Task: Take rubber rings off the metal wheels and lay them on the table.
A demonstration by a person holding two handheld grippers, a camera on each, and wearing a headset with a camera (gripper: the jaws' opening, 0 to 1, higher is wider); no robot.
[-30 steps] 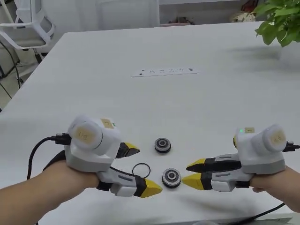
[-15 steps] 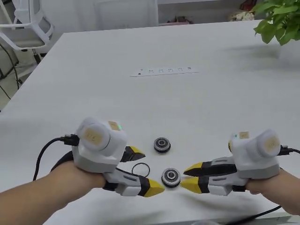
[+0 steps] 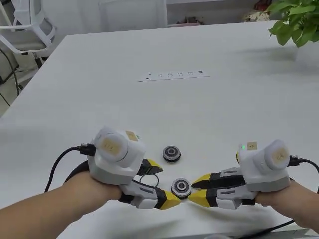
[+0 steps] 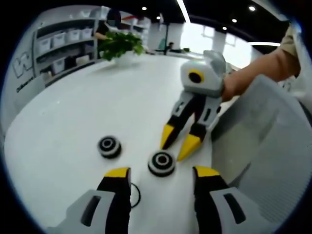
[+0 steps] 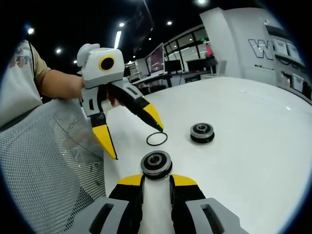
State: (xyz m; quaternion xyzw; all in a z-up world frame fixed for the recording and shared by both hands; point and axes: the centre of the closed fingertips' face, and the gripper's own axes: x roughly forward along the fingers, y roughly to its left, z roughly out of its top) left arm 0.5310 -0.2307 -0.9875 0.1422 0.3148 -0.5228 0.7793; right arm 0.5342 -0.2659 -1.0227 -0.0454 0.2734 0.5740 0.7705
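My left gripper [image 3: 164,182] is spread wide and my right gripper [image 4: 175,148] is only narrowly parted; both hold nothing. The near wheel [image 5: 156,165] lies flat on the table [image 3: 224,99], axle upright, its rubber seemingly still on. It sits between my grippers, dead ahead of my right tips, which are nearer. Beyond lie a loose ring [image 5: 157,145] and the far wheel [image 5: 202,131].
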